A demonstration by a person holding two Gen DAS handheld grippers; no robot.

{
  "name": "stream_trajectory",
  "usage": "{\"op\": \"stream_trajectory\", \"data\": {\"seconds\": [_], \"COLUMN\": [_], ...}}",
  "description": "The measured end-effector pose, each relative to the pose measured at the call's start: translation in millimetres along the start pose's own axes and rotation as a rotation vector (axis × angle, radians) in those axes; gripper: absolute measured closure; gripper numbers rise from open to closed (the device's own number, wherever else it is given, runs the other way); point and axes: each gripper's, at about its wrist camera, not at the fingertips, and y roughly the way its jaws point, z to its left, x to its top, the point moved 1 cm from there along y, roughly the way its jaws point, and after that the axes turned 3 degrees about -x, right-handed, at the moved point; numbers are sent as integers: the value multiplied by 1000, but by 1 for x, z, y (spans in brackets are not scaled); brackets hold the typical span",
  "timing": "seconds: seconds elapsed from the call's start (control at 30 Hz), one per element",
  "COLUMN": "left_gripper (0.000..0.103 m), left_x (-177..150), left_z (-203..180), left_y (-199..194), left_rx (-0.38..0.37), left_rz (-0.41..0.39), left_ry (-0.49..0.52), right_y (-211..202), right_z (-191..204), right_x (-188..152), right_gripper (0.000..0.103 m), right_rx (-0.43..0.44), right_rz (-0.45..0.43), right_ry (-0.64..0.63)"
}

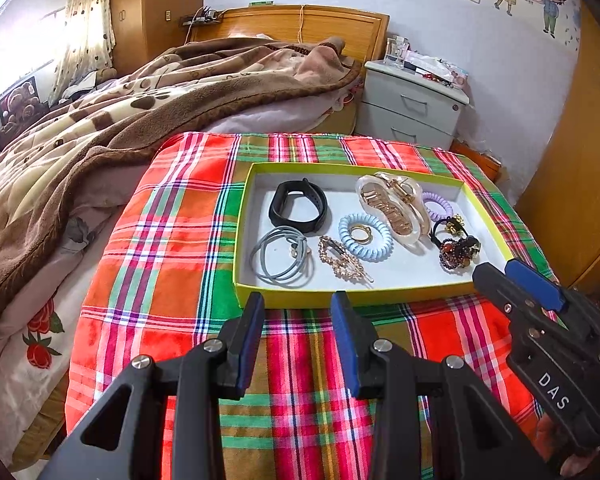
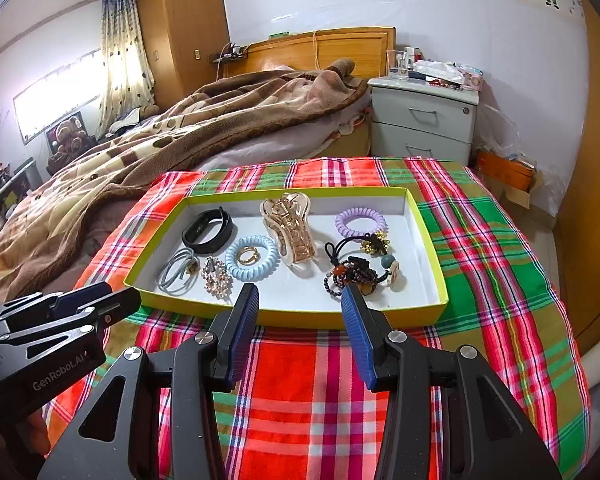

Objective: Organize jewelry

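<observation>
The left gripper (image 1: pixel 298 300) and the right gripper (image 2: pixel 300 292) both hover with jaws released, nothing between them. Just beyond their fingertips sits the yellow-rimmed tray (image 2: pixel 428 236) on the plaid cloth (image 2: pixel 300 380), holding the jewelry: a black band (image 1: pixel 298 208), blue coil tie (image 1: pixel 366 240), and hair claw (image 2: pixel 290 228).

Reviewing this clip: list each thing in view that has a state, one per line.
Left gripper: open, empty, short of the tray.
Right gripper: open, empty, at the tray's near wall.
Tray: lidless, on the plaid cloth.
Gold ring: lying inside the blue coil hair tie.
Black band: looped closed.
Nightstand drawers: shut.
</observation>
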Motion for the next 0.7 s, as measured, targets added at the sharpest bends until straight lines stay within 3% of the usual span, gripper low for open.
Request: {"op": "stream_trajectory", "data": {"seconds": [0.7], "left_gripper": [67], "left_x": [-1], "left_z": [9], "left_y": [7], "left_rx": [-1], "left_rz": [14], "left_ry": [-13], "right_y": [5], "right_z": [3], "right_x": [-1], "right_gripper": [59], "right_rx": [-7], "right_rz": [10], "right_ry": [0]}}
